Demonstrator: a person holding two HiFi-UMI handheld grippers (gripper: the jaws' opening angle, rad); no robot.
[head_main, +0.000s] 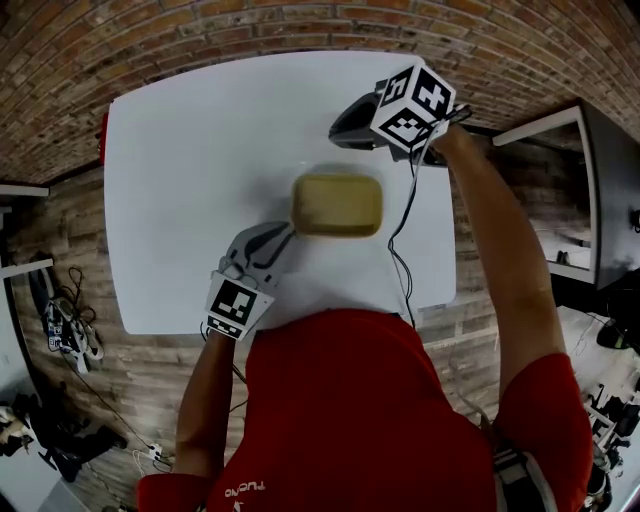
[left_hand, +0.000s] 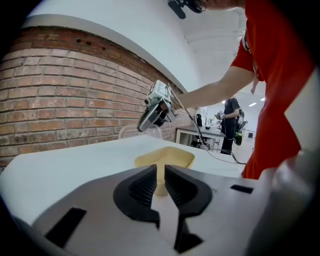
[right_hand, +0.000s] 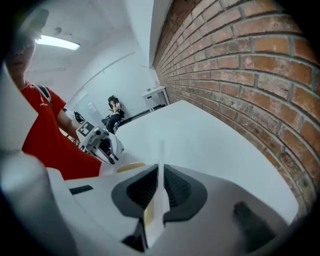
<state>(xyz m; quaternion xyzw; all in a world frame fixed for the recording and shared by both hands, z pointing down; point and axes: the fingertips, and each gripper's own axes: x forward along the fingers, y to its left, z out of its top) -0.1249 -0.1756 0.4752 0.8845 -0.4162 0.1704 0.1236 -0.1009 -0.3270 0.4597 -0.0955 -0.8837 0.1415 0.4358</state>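
- Yellow tray (head_main: 338, 203): lies at the centre of the frame in the head view, on the white worktop (head_main: 190, 150).
- Left gripper (head_main: 285, 232): at the tray's lower-left corner; in the left gripper view its fingers (left_hand: 145, 187) are clenched on that corner's rim.
- Clear lid (left_hand: 131, 132): a see-through piece, held off the worktop just beyond the tray, upper right of centre.
- Right gripper (head_main: 340, 131): fingers (right_hand: 176, 190) clamped on the lid's thin edge (right_hand: 161, 150).
- Surroundings: brick wall (head_main: 250, 30) along the top edge; the person's red shirt (head_main: 350, 410) fills the bottom.
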